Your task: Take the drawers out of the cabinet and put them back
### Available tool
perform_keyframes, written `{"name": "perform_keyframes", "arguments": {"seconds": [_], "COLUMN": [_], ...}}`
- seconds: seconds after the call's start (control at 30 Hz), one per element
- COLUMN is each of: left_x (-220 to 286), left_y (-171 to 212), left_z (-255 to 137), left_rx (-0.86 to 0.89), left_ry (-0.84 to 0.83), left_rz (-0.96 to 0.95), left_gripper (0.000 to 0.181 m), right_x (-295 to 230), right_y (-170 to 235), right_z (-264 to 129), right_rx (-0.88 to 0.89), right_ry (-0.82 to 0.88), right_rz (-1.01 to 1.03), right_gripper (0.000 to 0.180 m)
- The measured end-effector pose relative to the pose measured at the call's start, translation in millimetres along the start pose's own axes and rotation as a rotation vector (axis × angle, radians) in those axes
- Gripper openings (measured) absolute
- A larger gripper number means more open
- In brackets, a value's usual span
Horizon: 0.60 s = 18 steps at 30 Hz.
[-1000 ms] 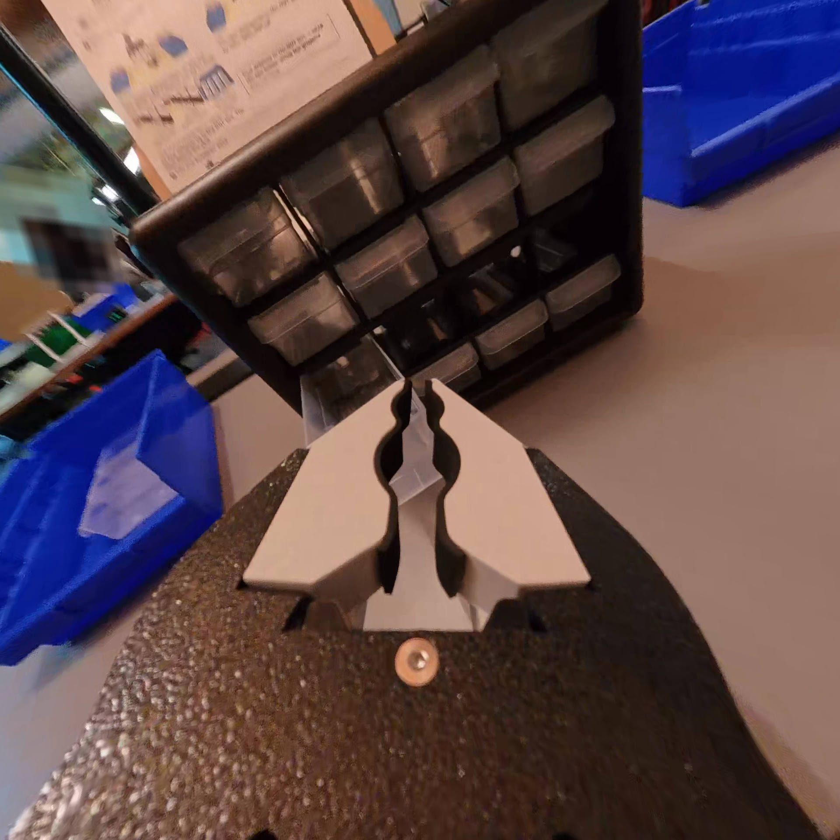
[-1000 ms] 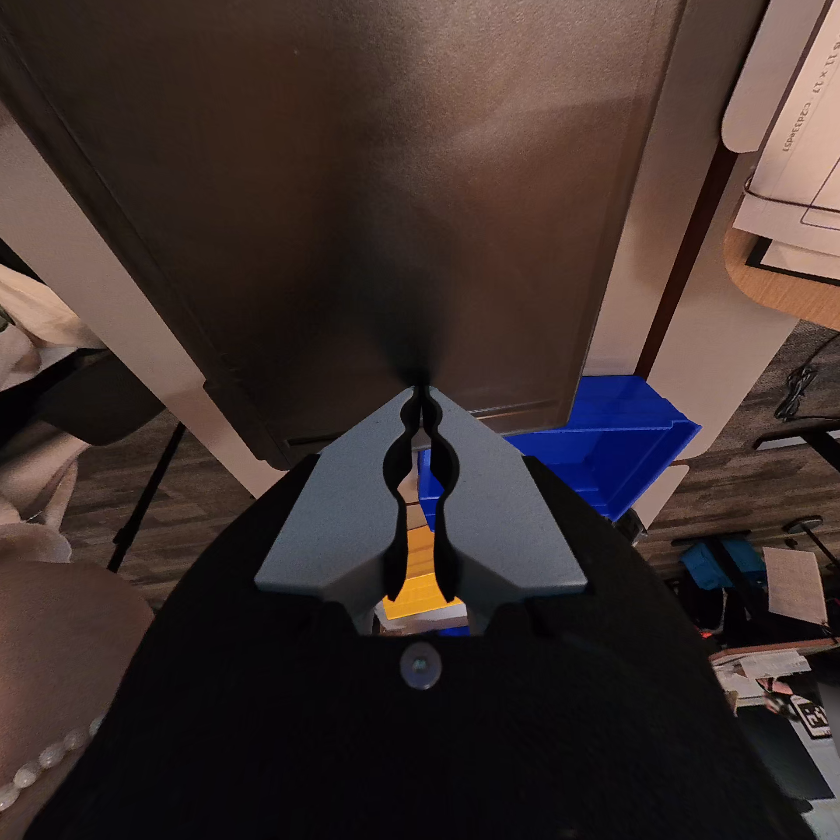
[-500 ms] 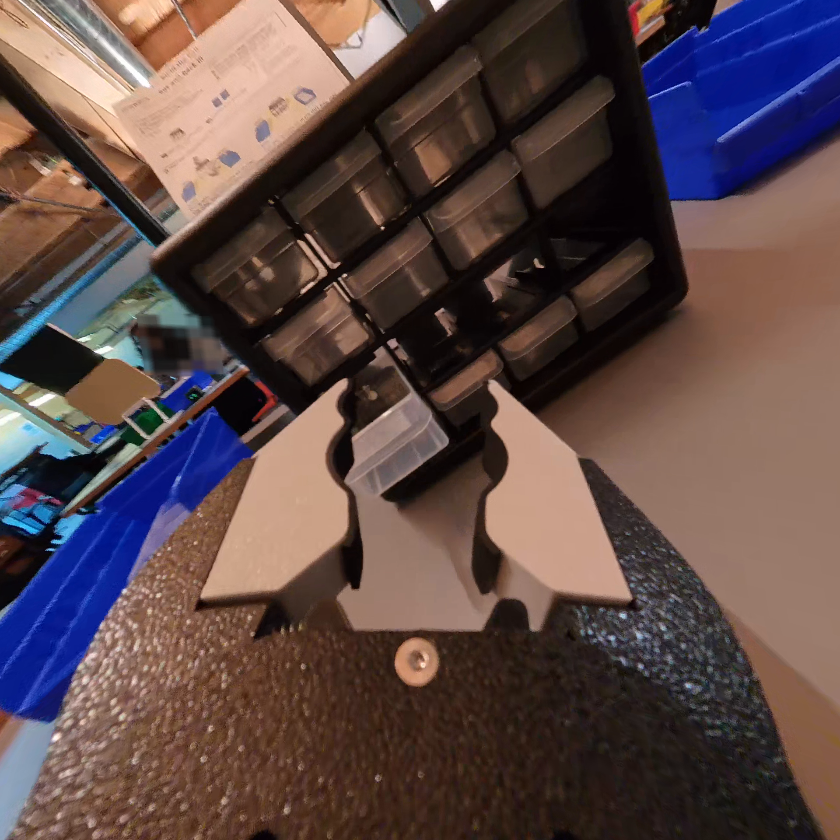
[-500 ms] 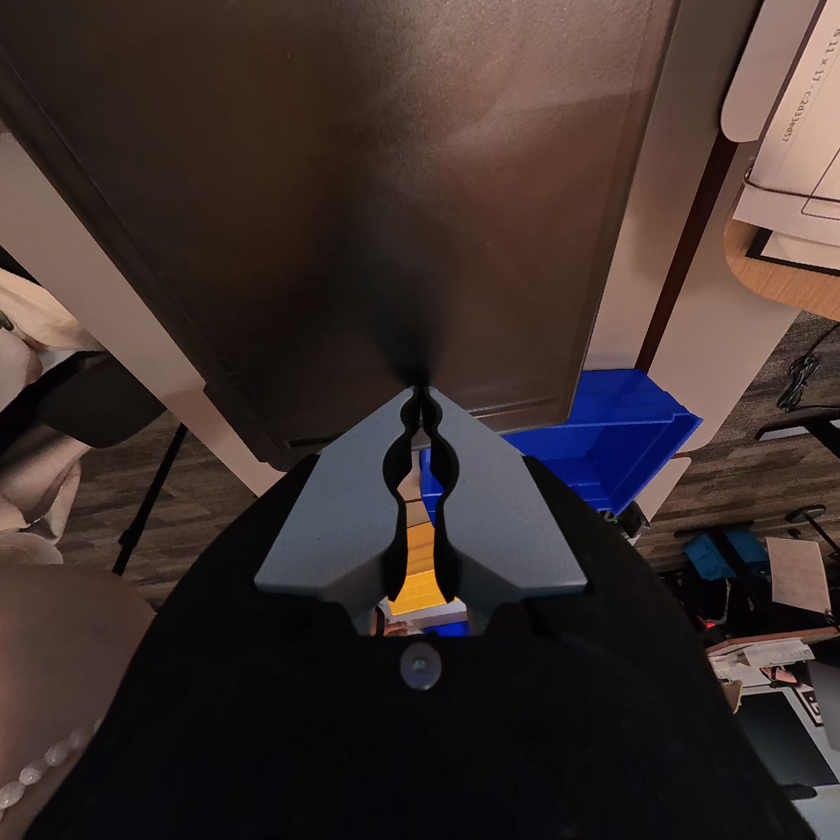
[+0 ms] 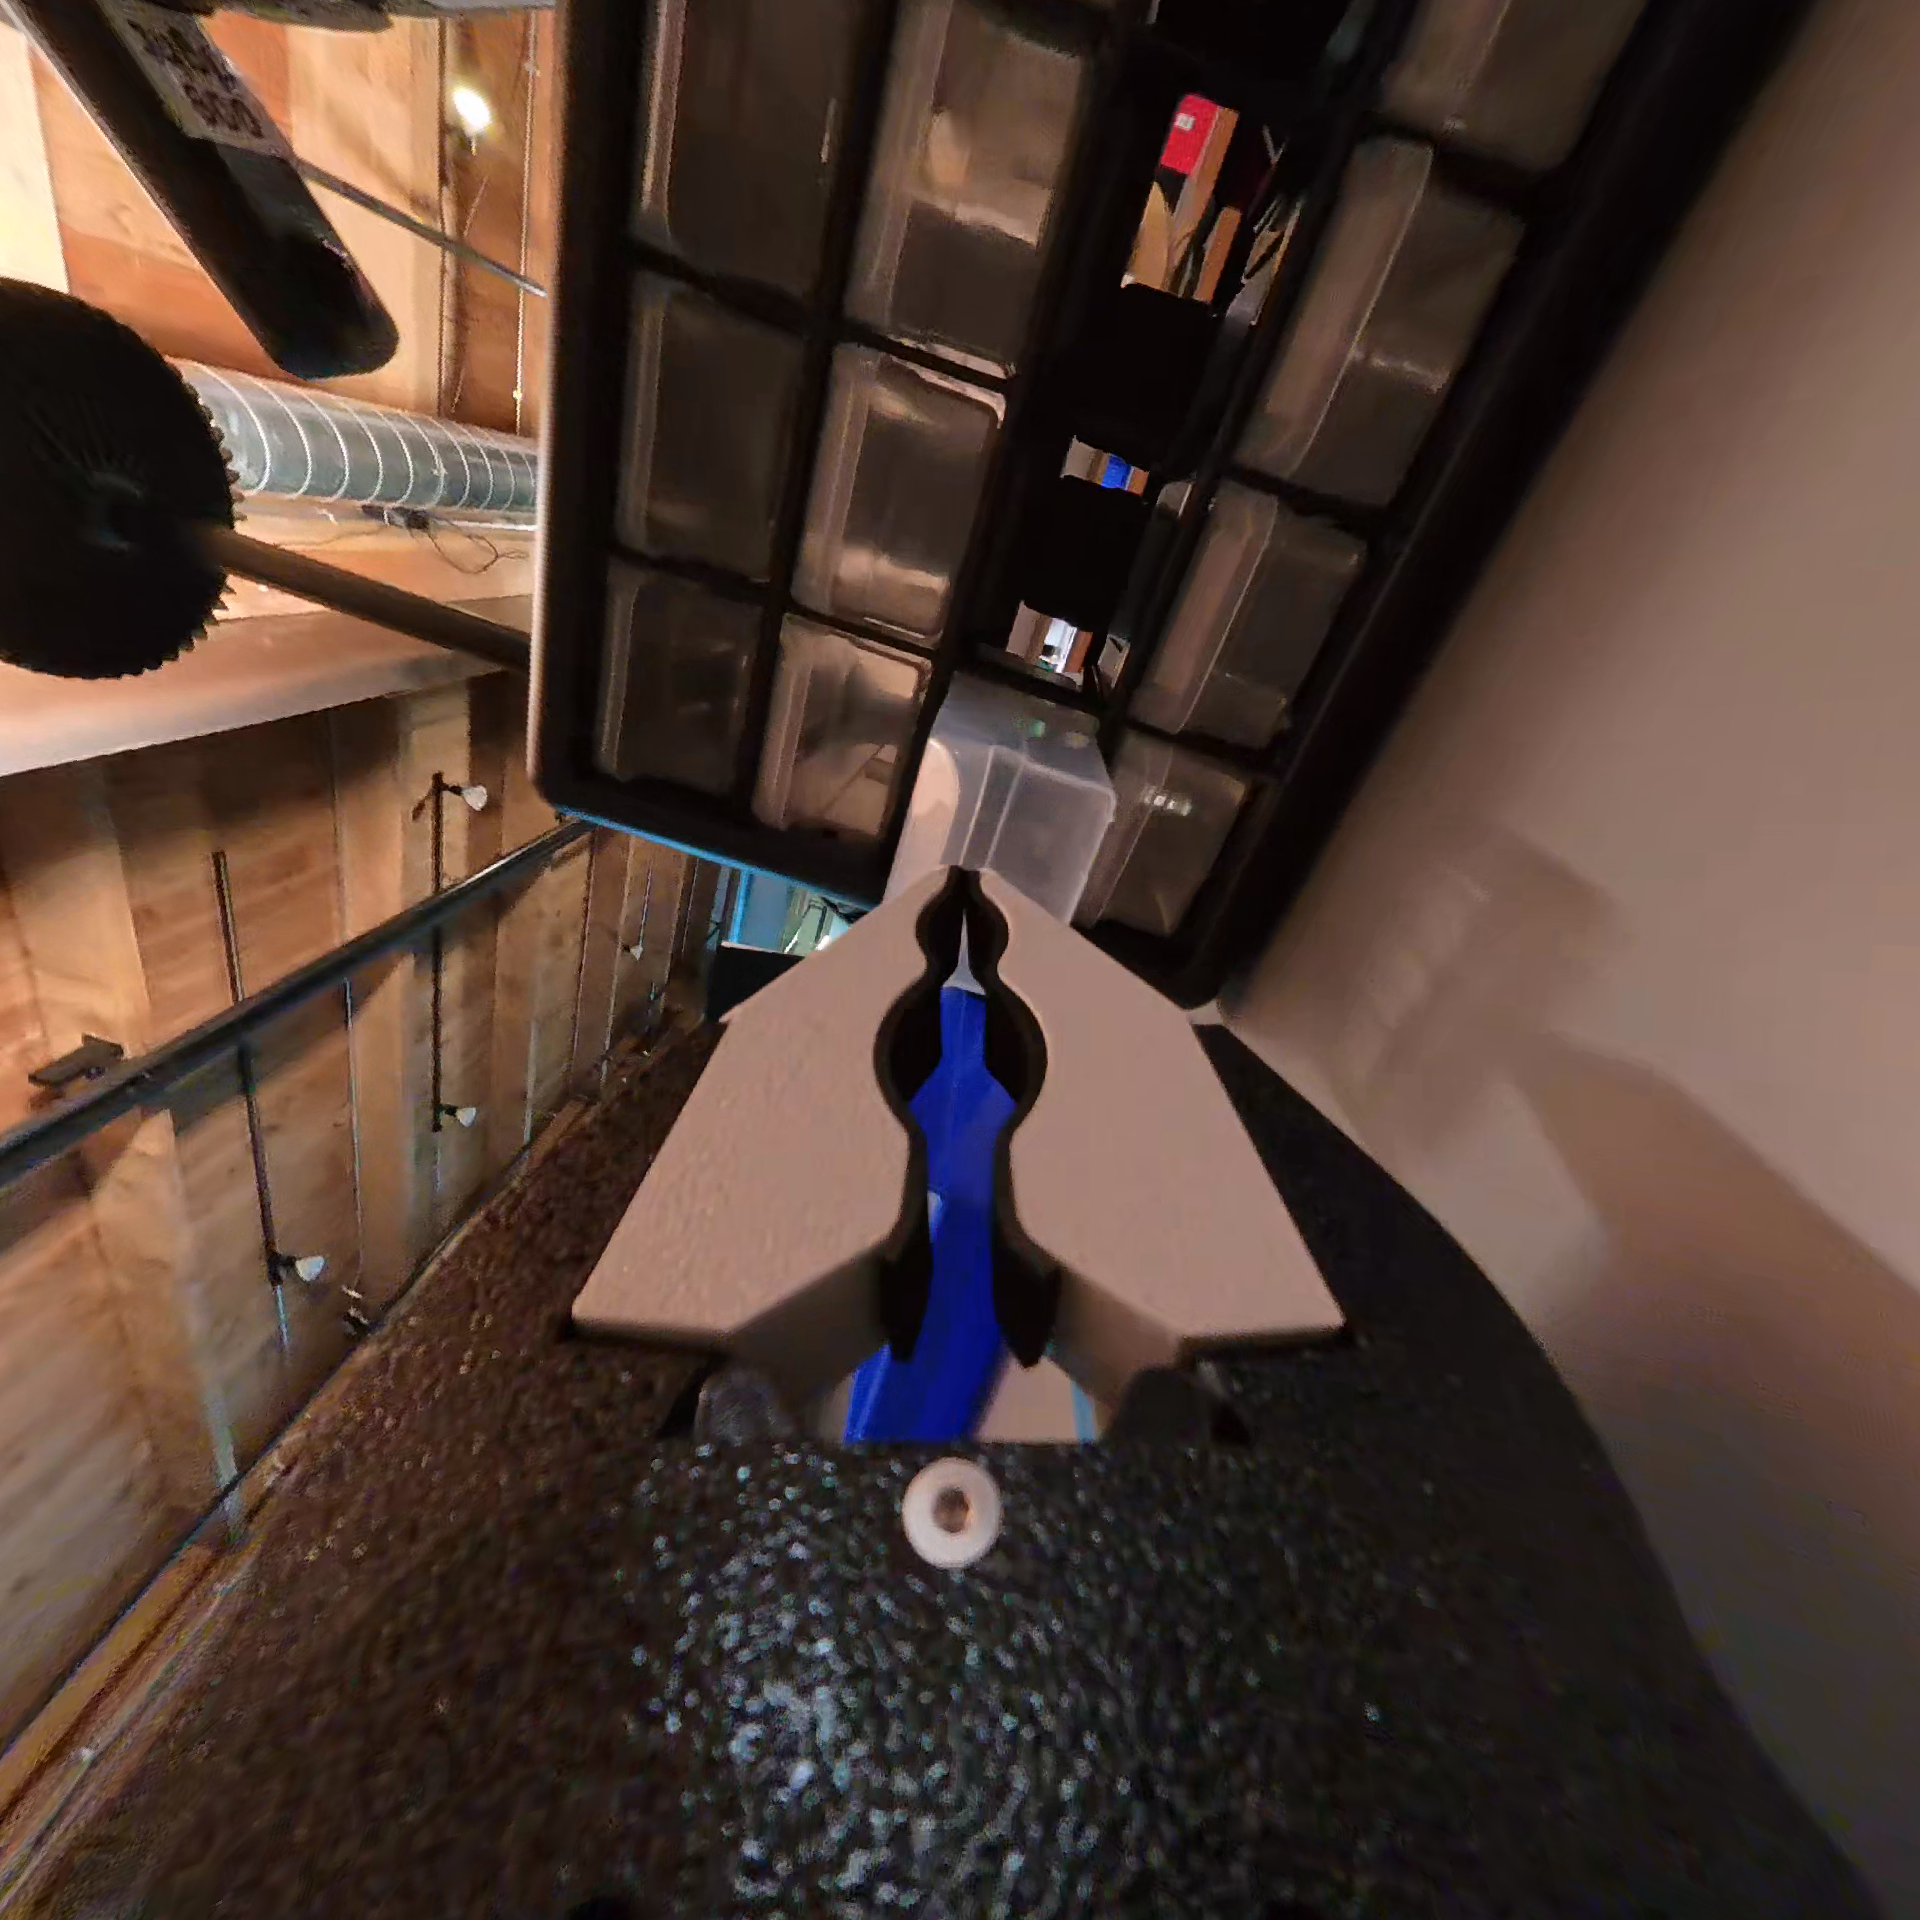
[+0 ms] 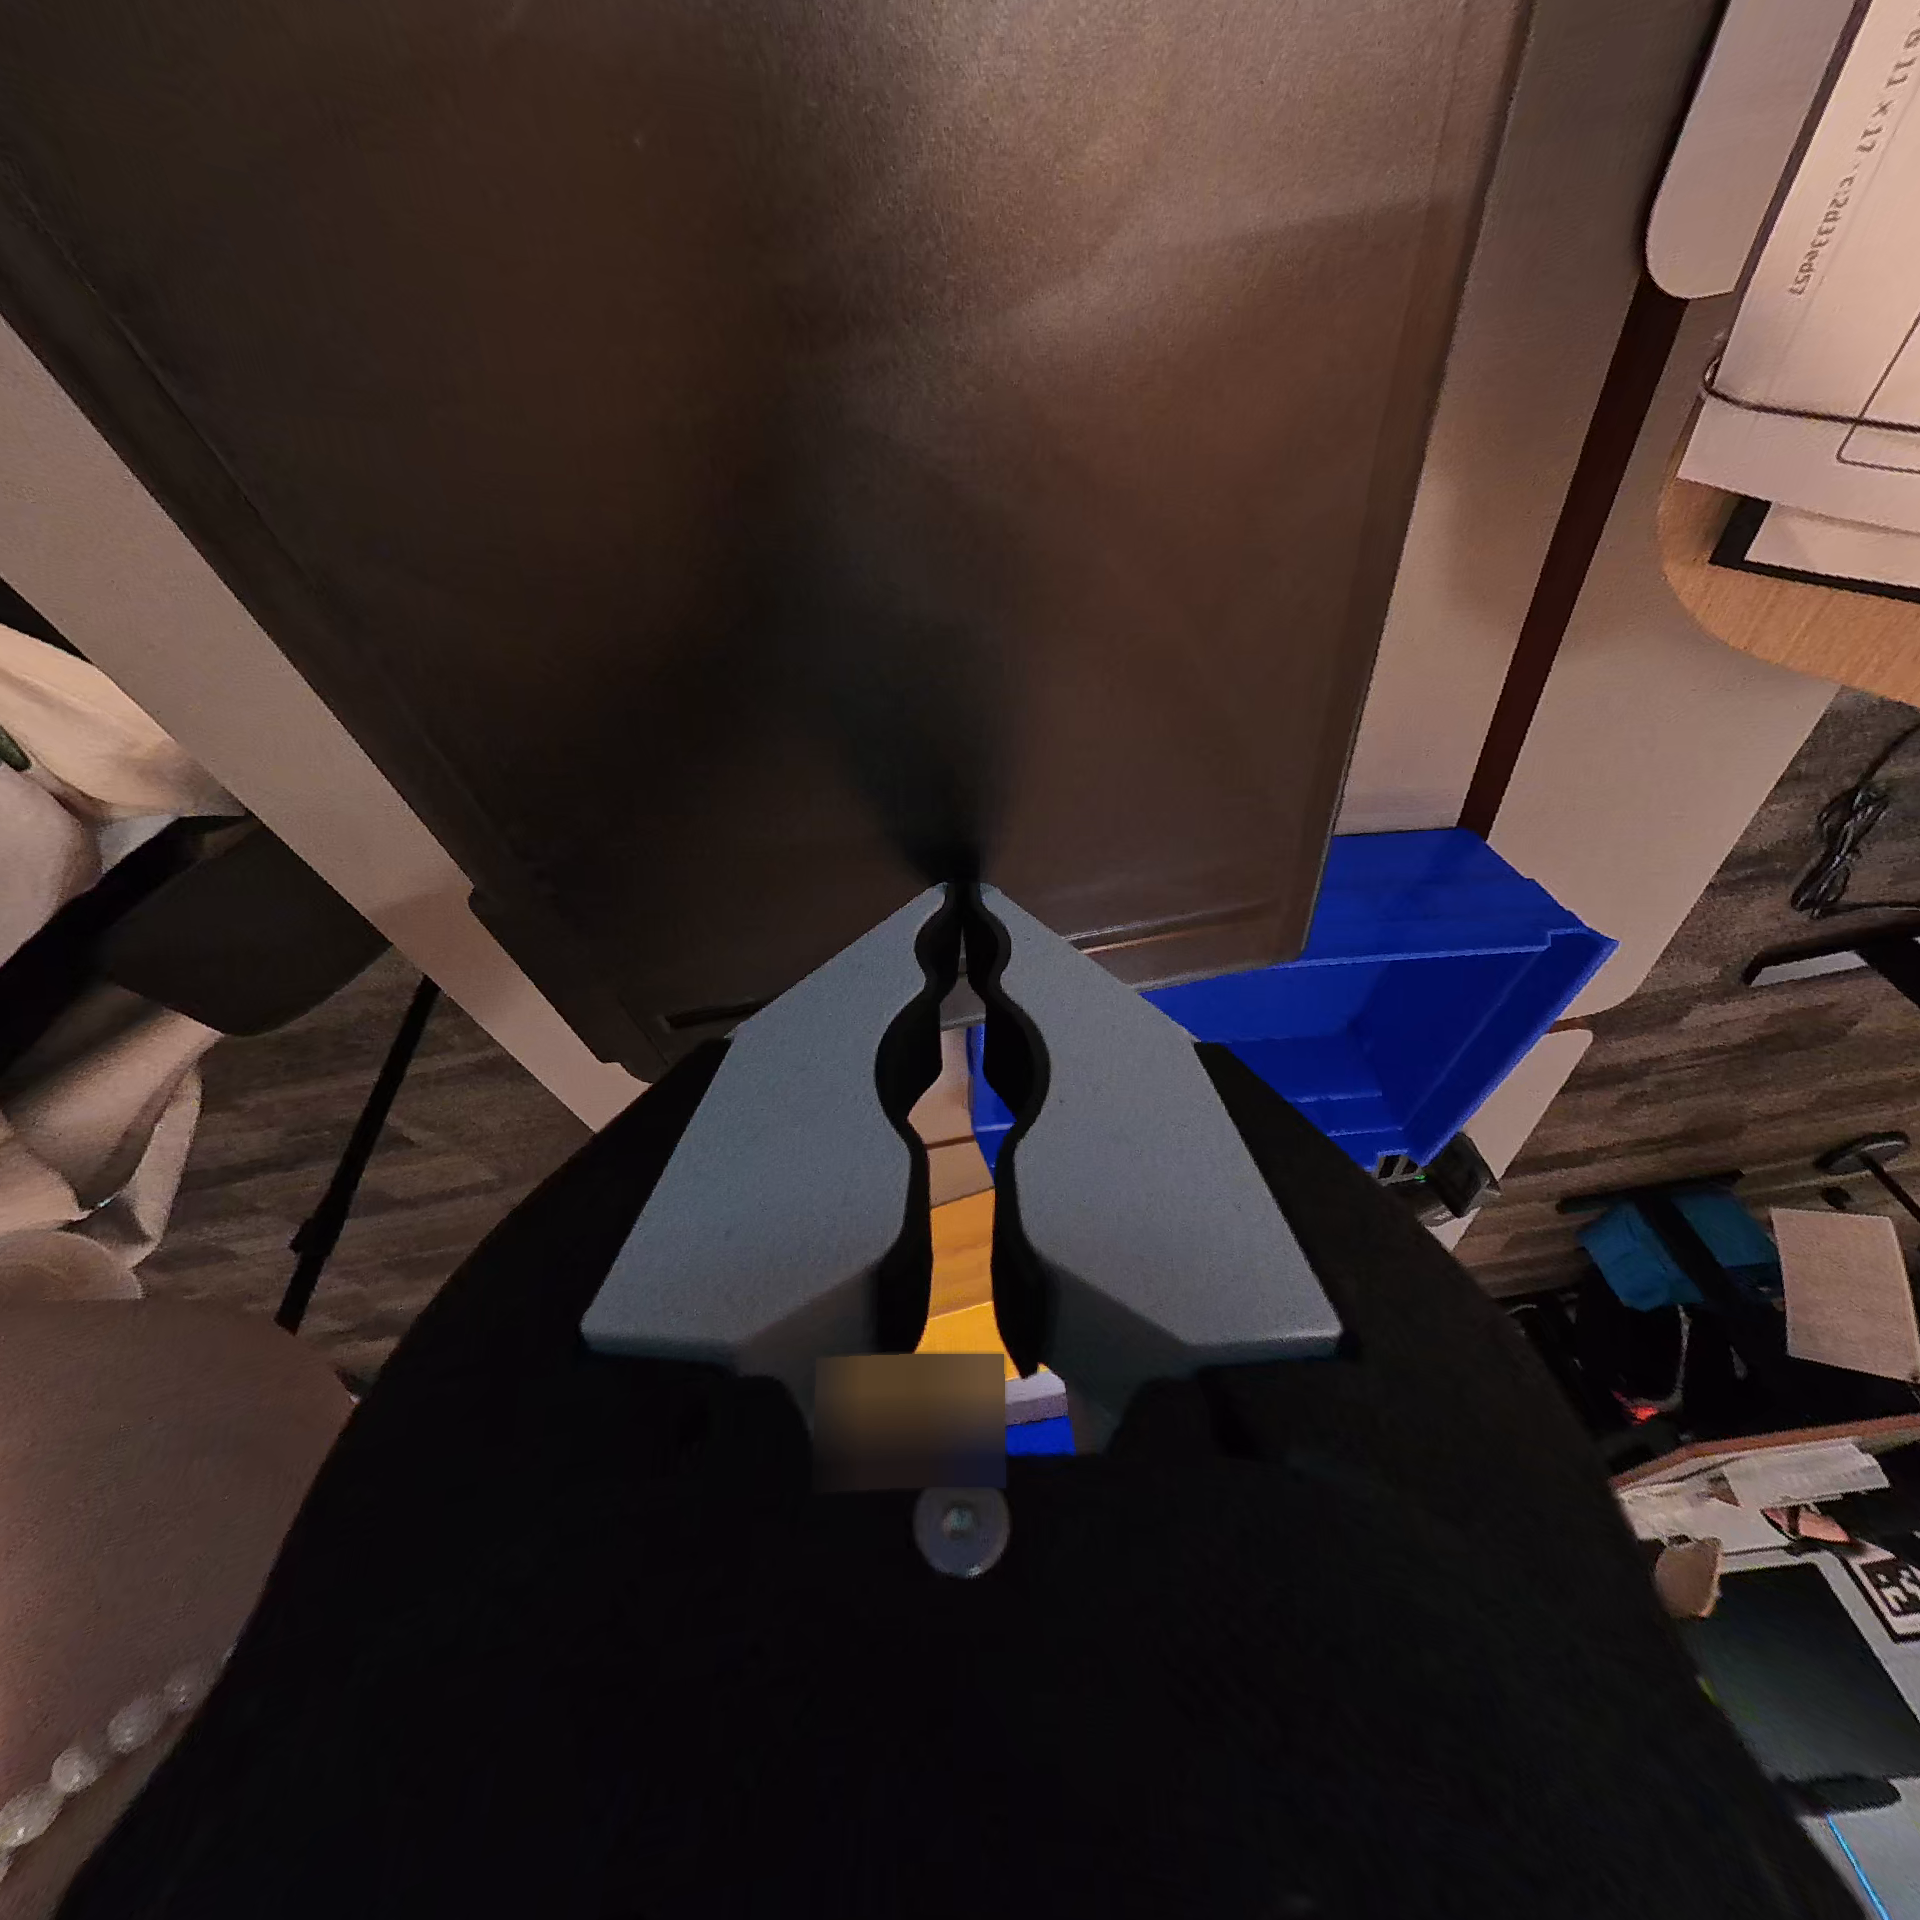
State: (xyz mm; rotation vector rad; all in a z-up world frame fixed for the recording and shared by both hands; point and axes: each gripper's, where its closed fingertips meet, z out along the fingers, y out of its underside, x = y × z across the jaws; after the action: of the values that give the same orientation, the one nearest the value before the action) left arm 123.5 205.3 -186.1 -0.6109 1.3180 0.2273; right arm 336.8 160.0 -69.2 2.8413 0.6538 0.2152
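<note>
Your left tool (image 5: pixel 961 902) pinches the clear drawer's (image 5: pixel 1006 821) front lip, the drawer half out of the black cabinet (image 5: pixel 1039 436) on the desk (image 5: pixel 1662 727) — mid-removal, I judge. Right tool (image 6: pixel 958 902) presses closed, empty, against the cabinet's top panel (image 6: pixel 779 416); next, pull straight out — bracing firmly.

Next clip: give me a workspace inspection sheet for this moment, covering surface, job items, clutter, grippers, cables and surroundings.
Surface: grey table, bare where visible.
Job's things: black cabinet with clear drawers; several slots in one column open; one drawer sticks out, partly inserted.
Clutter: blue bin beside the cabinet.
Grippers: left gripper fingers closed at the protruding drawer's front, apparently pinching its tab; right gripper shut, tips against the cabinet's dark top.
Cables: a cord on the floor, far right.
Surroundings: wooden ceiling, silver duct, papers on a shelf, floor items.
</note>
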Motion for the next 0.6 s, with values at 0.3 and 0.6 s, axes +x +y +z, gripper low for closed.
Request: {"name": "perform_keyframes", "arguments": {"seconds": [0.3, 0.6], "left_x": [3.2, 8.2], "left_y": [8.7, 14.2], "left_z": [23.7, 54.3], "left_rx": [-0.005, -0.042], "left_ry": [0.012, 0.050], "left_rz": [0.045, 0.085], "left_gripper": [0.000, 0.000], "right_x": [0.1, 0.1], "right_y": [0.1, 0.1], "right_z": [0.1, 0.1], "right_rx": [-0.009, -0.002], "right_ry": [-0.007, -0.008], "right_rz": [-0.002, 0.000], "right_gripper": [0.000, 0.000]}}
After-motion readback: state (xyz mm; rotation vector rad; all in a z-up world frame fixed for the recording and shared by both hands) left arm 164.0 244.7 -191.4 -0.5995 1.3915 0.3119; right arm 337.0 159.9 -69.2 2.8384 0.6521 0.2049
